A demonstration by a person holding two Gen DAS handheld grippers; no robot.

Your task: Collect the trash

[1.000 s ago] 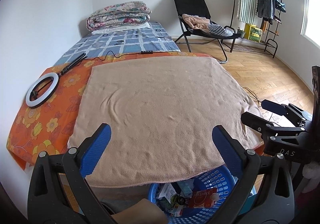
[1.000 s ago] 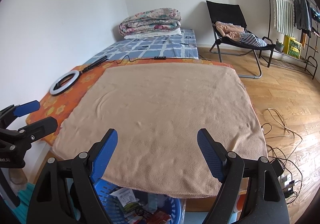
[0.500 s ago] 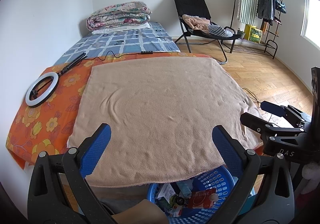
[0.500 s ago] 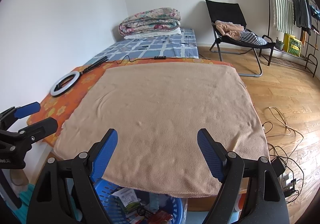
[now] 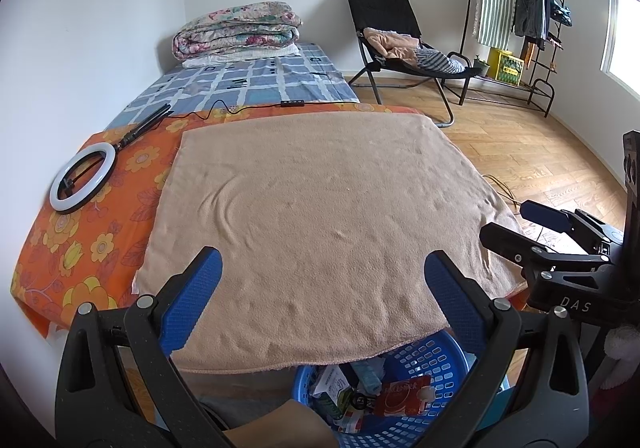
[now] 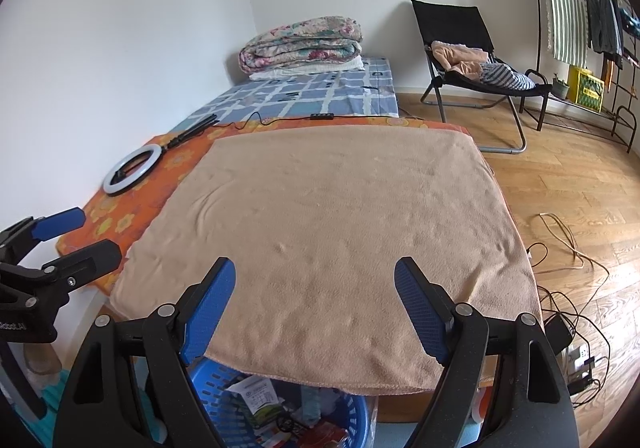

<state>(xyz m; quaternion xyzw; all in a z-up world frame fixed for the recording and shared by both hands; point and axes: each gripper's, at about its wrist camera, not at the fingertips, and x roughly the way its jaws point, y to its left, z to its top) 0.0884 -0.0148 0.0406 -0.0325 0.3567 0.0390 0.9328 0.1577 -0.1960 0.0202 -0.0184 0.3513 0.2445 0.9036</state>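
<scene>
Left gripper [image 5: 324,288]: released, jaws spread wide, nothing between the blue pads [image 5: 191,300]. It hangs above the near edge of the blanket [image 5: 320,208]. In the right wrist view it shows at the left margin [image 6: 70,236], also spread.

Right gripper [image 6: 315,300]: released, jaws spread wide, nothing between them. It hangs above the near edge of the blanket, beside the left gripper. In the left wrist view it shows at the right margin [image 5: 520,224].

Basket [image 5: 420,364]: blue, perforated plastic, on the floor below the near edge of the blanket, under both grippers. The blanket edge overhangs part of its rim.

Trash [image 5: 404,394]: inside the basket. Visible items include a red packet, a white printed carton [image 6: 256,394] and other wrappers; the rest cannot be told apart.

Blanket: tan, spread flat over an orange floral sheet [image 5: 92,240]. No loose item lies on it.

Ring light [image 5: 82,176]: white ring on a black handle, lying on the orange sheet to the left of the blanket, cable trailing toward the far end.

Far end of the bed: 1 folded quilt [image 5: 236,28] on a blue checked sheet.

Floor, right side: a black chair [image 5: 400,32] holding clothes, a clothes rack [image 5: 520,8] by the wall, and loose cables [image 6: 568,248] beside the bed.
</scene>
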